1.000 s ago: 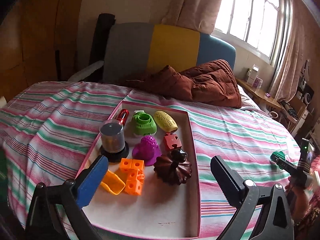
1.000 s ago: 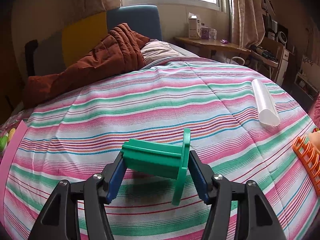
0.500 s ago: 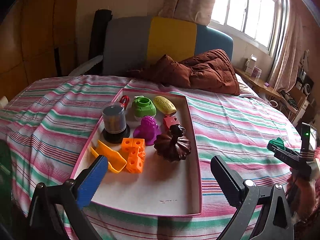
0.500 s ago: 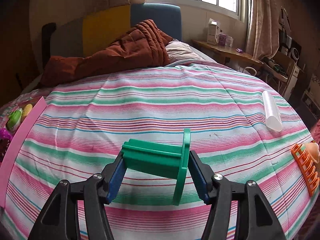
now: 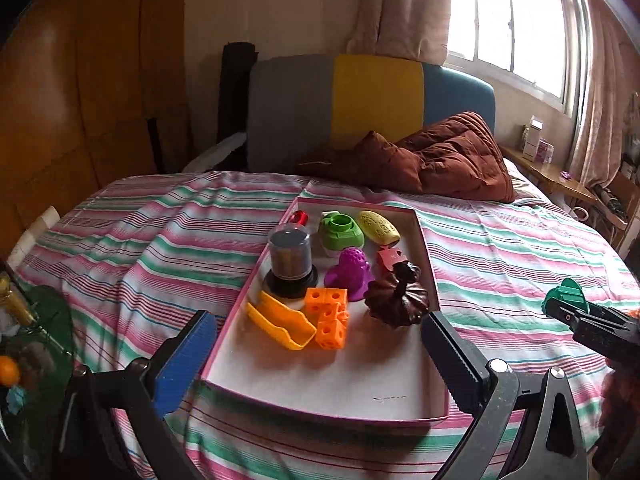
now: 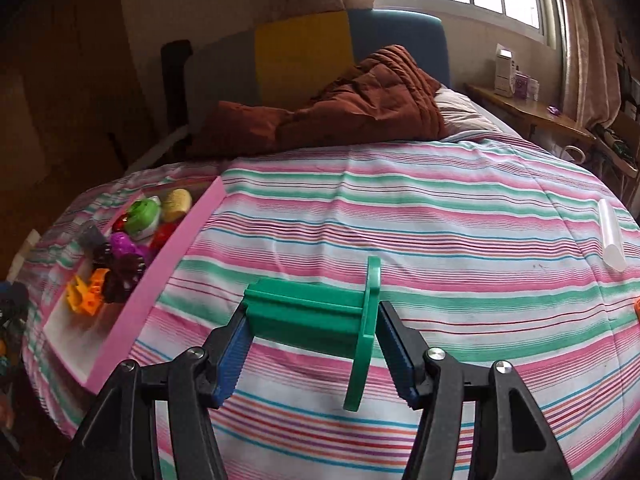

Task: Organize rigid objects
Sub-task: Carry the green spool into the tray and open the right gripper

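A pink-rimmed shallow box (image 5: 430,276) lies on the striped bed and holds several toys: a grey jar (image 5: 289,256), a green shoe (image 5: 341,229), a yellow oval (image 5: 378,226), a purple piece (image 5: 349,272), orange cubes (image 5: 328,316), a yellow scoop (image 5: 280,322) and a brown pumpkin (image 5: 396,298). My left gripper (image 5: 316,354) hovers open over the box's near end, holding nothing. My right gripper (image 6: 314,348) is shut on a green spool-like piece (image 6: 316,312), held above the bed right of the box (image 6: 160,276); in the left wrist view it shows at the right edge (image 5: 568,304).
A brown quilt (image 5: 440,160) is bunched at the bed's head, against a grey, yellow and blue headboard (image 5: 360,100). A clear plastic tube (image 6: 612,236) lies on the bed's right side. A wooden side table (image 6: 532,114) with small boxes stands under the window.
My right gripper has carried the green piece leftward, bringing the pink box into its view. The left gripper drew back a little from the box, staying open.
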### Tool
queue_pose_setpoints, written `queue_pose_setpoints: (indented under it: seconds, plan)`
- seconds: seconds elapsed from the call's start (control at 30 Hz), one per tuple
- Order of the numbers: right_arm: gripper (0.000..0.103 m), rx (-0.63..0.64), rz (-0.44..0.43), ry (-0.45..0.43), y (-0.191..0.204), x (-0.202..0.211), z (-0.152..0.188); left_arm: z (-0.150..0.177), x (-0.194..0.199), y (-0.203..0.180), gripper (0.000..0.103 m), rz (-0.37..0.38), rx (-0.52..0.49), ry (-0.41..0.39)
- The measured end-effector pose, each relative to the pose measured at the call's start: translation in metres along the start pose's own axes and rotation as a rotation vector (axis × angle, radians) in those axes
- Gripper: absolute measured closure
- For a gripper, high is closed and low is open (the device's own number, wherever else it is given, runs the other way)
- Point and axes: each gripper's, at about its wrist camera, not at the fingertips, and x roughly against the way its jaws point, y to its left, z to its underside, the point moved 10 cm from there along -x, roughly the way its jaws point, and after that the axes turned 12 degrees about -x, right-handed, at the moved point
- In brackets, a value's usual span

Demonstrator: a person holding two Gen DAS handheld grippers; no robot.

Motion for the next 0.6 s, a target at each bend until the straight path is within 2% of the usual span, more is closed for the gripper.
queue_pose_setpoints:
  seconds: [0.4,0.6]
  plan:
    - [0.041,0.183,-0.264,0.090,0.151,0.013,0.033,0.024,0.010,0.052,0.000,-0.117,0.080,0.052]
    - [0.041,0.263,-0.292,0.156,0.197,-0.004,0.059,0.029,0.013,0.075,0.000,-0.181,0.124,0.062]
